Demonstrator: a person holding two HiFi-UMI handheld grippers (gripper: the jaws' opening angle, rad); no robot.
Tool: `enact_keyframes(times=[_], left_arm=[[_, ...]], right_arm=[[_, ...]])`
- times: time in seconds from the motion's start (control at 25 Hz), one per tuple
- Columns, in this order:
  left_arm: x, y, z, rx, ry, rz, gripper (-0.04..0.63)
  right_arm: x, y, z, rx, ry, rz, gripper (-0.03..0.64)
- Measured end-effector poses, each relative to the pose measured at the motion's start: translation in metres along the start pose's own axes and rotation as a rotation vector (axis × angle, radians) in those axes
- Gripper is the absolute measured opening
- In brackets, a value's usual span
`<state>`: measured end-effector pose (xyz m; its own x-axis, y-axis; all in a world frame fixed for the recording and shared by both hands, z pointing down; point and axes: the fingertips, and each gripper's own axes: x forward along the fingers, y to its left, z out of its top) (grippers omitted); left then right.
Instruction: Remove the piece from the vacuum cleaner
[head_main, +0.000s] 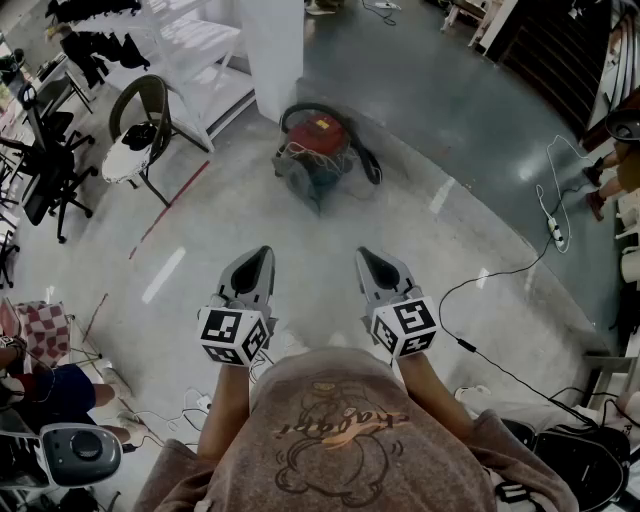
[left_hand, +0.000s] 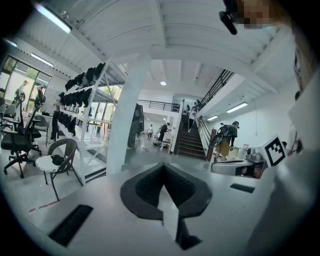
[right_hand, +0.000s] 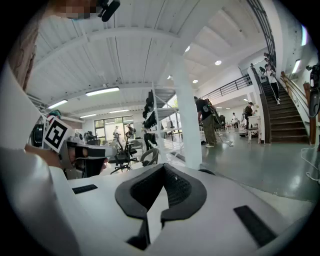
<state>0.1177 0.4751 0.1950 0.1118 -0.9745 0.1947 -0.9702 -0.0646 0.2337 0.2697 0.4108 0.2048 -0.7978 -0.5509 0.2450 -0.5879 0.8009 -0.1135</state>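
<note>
A red and grey vacuum cleaner (head_main: 315, 150) sits on the concrete floor ahead of me, with a black hose looping round it. It is blurred, so I cannot make out its separate pieces. My left gripper (head_main: 262, 253) and right gripper (head_main: 364, 255) are held side by side at waist height, well short of the vacuum, both pointing toward it. Both are shut with nothing between the jaws. In the left gripper view the left gripper (left_hand: 164, 165) has its black pads closed tip to tip. The right gripper (right_hand: 163, 167) looks the same in its own view. Neither gripper view shows the vacuum.
A white pillar (head_main: 272, 45) stands just behind the vacuum. A wicker chair (head_main: 140, 125) and a white shelf frame (head_main: 195, 50) are at the left, an office chair (head_main: 45, 150) farther left. A power strip and cable (head_main: 553, 228) lie at the right. People stand near stairs (left_hand: 192, 142).
</note>
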Motion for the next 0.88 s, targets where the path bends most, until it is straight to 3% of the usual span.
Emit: enact_keyframes(times=[0.28,0.88], left_arm=[[0.008,0.008,0.006,0.002,0.002,-0.029,0.000],[0.015,0.046,0.008,0.049,0.025,-0.115,0.000]], right_arm=[[0.012,0.007,0.002,0.028,-0.018,0.002,0.000],[0.037,0.021,-0.003,0.036,-0.046,-0.099,0.000]])
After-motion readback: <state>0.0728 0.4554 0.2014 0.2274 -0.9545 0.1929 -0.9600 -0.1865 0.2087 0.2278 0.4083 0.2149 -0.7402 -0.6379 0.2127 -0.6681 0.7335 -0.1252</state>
